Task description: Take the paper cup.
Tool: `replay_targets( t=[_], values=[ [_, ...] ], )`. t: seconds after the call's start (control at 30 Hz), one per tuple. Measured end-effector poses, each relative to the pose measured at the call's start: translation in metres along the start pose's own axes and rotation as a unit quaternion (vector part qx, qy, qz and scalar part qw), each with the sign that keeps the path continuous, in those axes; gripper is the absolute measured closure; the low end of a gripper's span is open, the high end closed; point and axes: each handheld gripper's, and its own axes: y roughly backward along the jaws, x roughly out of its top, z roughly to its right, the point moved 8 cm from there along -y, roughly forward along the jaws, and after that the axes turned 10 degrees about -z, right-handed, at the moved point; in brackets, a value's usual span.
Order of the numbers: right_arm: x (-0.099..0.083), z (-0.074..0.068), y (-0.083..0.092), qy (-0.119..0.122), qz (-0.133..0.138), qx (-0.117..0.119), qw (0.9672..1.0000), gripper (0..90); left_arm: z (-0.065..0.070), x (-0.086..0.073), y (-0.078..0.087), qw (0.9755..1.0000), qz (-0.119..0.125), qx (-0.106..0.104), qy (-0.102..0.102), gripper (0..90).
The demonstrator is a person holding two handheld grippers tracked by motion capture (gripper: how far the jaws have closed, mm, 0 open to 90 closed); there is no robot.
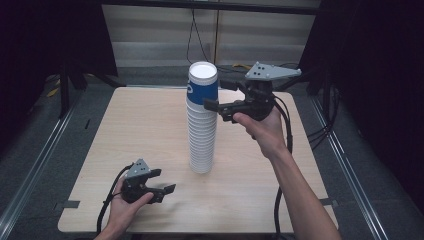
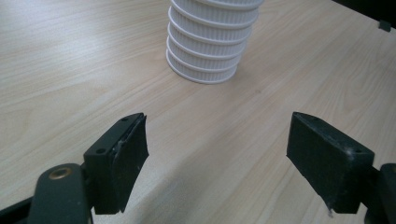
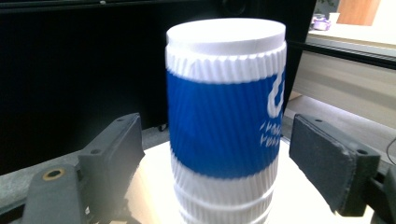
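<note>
Straddling the top blue-banded paper cup [image 3: 225, 100] of the cup stack [image 1: 202, 131] at mid-worktop [image 1: 150, 130], right tongs [image 1: 214, 96] gape, pads clear, apparently lined up to grab. Left tongs [image 1: 164, 180] rest wide open, empty, near the stack's base.

So there's a tall stack of cups [image 1: 202, 120] standing upright roughly mid-table [image 1: 150, 130], a bit toward the far side. The right gripper [image 1: 212, 95] is up near the top of the stack, on its right, with the top cup [image 3: 224, 98] sitting between its jaws; gaps show on both sides, so nothing's touching. The left gripper [image 1: 165, 181] is down low at the near left part of the table, well apart from the stack, jaws pointing toward the stack's base [image 2: 205, 56].
</note>
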Motion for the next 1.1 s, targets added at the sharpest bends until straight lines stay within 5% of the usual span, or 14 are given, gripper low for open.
replay_targets(
  t=[0.47, 1.1],
  values=[
    [0.018, 0.004, -0.02, -0.001, -0.009, 0.011, 0.9999, 18.9, 0.001, -0.001, 0.0, 1.0, -0.002, -0.004, -0.002, 20.3],
    [0.022, 0.005, -0.036, 0.004, -0.029, 0.006, 0.9996, 24.3, 0.002, 0.0, 0.001, 1.0, -0.001, -0.005, -0.004, 23.8]
  ],
)
